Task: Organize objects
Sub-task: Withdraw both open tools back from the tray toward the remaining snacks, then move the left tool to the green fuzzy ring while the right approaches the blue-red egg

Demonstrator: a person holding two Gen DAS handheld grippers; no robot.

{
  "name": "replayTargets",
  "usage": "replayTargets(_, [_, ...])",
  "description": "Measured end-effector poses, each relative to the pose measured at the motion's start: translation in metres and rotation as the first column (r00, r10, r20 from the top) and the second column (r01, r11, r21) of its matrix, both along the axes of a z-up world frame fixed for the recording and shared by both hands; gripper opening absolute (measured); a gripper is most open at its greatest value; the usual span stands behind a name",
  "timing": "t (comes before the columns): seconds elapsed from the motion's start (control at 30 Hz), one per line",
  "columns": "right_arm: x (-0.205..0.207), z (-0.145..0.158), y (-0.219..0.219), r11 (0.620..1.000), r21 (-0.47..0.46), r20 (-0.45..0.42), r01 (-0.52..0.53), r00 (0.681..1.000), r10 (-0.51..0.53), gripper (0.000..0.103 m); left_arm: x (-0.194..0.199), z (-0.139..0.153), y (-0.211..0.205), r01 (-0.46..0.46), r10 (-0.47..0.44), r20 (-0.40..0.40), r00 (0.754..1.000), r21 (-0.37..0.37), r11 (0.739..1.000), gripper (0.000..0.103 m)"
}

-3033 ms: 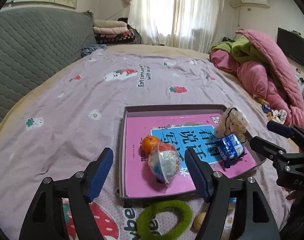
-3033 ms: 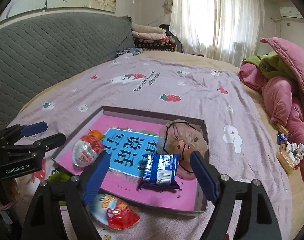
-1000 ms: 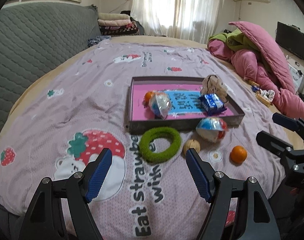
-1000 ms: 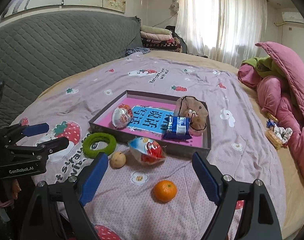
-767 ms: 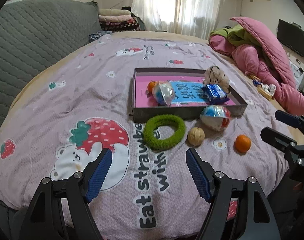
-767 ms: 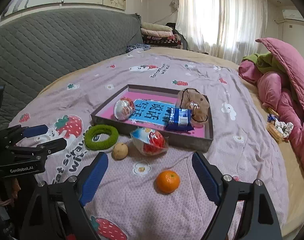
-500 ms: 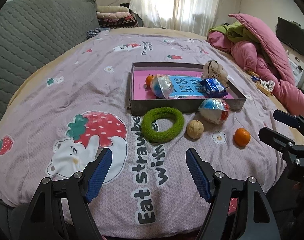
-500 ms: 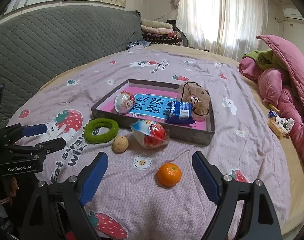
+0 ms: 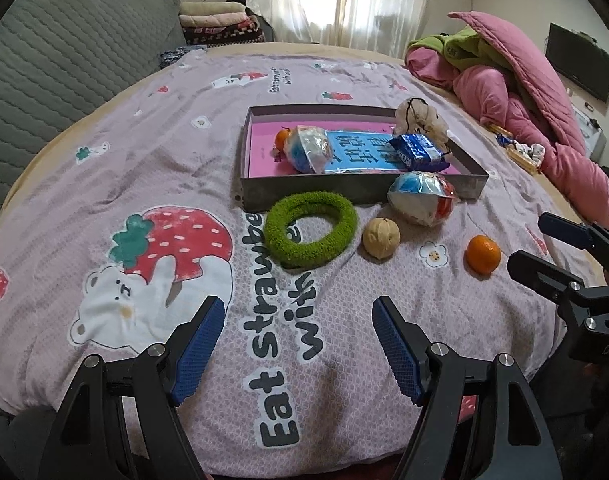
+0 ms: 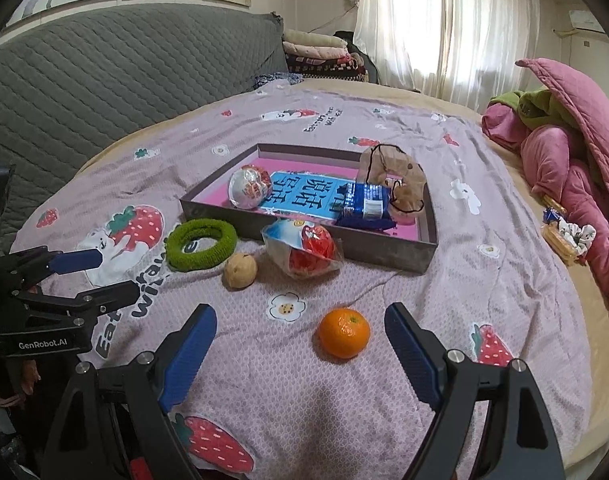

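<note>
A grey tray (image 9: 336, 191) (image 10: 384, 250) with a pink floor lies on the bed. It holds a small orange (image 9: 282, 138), a wrapped toy egg (image 9: 308, 148) (image 10: 250, 188), a blue snack pack (image 9: 416, 152) (image 10: 364, 200) and a brown scrunchie (image 9: 420, 116) (image 10: 396, 178). In front of it on the sheet lie a green fuzzy ring (image 9: 310, 229) (image 10: 202, 244), a walnut (image 9: 381, 237) (image 10: 240, 270), a second wrapped egg (image 9: 422, 198) (image 10: 304, 252) and an orange (image 9: 482, 254) (image 10: 344, 333). My left gripper (image 9: 298, 340) is open and empty near the bed's front edge. My right gripper (image 10: 300, 348) is open and empty, with the orange just beyond its tips.
A pink and green quilt (image 9: 524, 80) (image 10: 564, 132) is heaped at the right. A grey padded headboard (image 10: 104, 88) runs along the left. Folded blankets (image 9: 220, 20) lie at the back. Small wrapped snacks (image 10: 564, 232) lie at the bed's right edge.
Both grippers have pulled back from the tray toward the bed's front edge and stayed open. The ring, walnut, second egg and loose orange have come into view.
</note>
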State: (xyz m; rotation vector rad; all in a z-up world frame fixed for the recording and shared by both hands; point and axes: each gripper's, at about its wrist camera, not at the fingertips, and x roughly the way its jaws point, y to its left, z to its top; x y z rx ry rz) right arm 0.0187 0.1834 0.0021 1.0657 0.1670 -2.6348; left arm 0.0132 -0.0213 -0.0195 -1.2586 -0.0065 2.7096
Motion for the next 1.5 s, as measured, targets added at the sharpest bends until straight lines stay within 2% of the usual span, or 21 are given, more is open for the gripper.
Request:
replayTargets(0.57, [-0.023,-0.017,-0.001,1.000,0.006,0.034,-0.008,0.999,0.008,0.086,-0.031,-0.018,0.006,0.019,-0.020,0.033,0.999,0.011,1.000,0.077])
replayTargets(1.5, [-0.073,-0.033,-0.011,0.998,0.051,0.063,-0.044,0.997,0.041,0.086,-0.076,-0.036,0.018,0.031,-0.030,0.059,0.998,-0.030,0.999,0.077])
